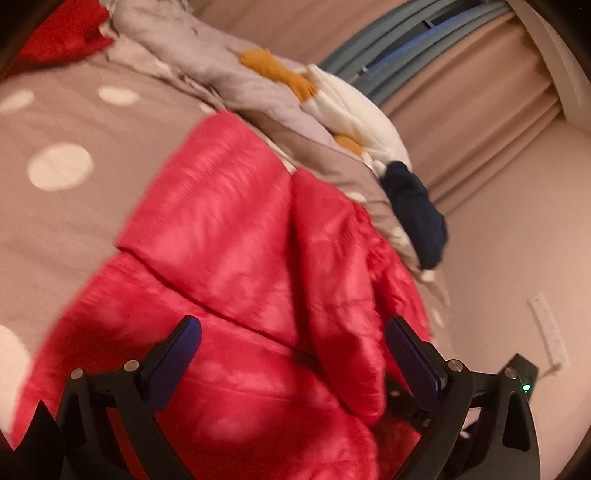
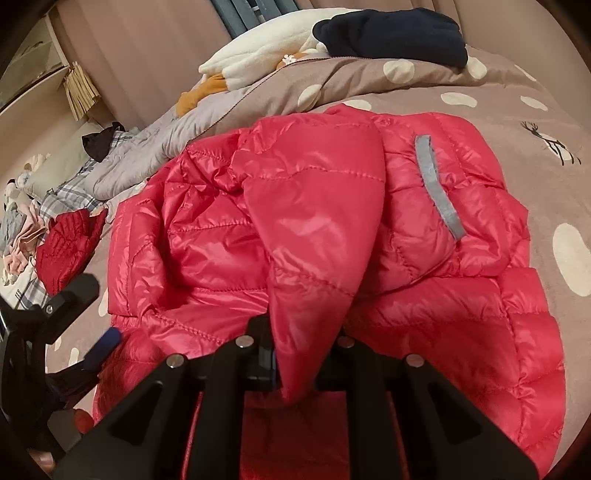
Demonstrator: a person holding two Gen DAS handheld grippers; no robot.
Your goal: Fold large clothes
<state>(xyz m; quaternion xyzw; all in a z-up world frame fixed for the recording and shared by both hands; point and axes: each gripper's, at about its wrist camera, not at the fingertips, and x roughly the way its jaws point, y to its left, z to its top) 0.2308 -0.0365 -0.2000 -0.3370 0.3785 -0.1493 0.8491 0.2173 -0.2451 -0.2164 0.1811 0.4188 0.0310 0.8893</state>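
Note:
A shiny red quilted down jacket (image 2: 207, 236) lies spread on a taupe bedspread with white dots (image 2: 491, 103). It has a grey strip (image 2: 436, 188) near its right side. My right gripper (image 2: 301, 354) is shut on a fold of the red jacket, likely a sleeve, and lifts it above the body. In the left wrist view the jacket (image 1: 229, 236) fills the middle, blurred. My left gripper (image 1: 293, 343) is open, its blue-padded fingers (image 1: 177, 350) spread over the jacket, holding nothing. The left gripper also shows at the left edge of the right wrist view (image 2: 88, 332).
A dark navy garment (image 2: 391, 33) and a cream and mustard plush item (image 2: 258, 62) lie at the bed's far side on a grey quilt (image 2: 147, 155). A second red garment (image 2: 66, 247) and folded clothes (image 2: 18, 229) lie at the left. Curtains (image 1: 480, 122) hang behind.

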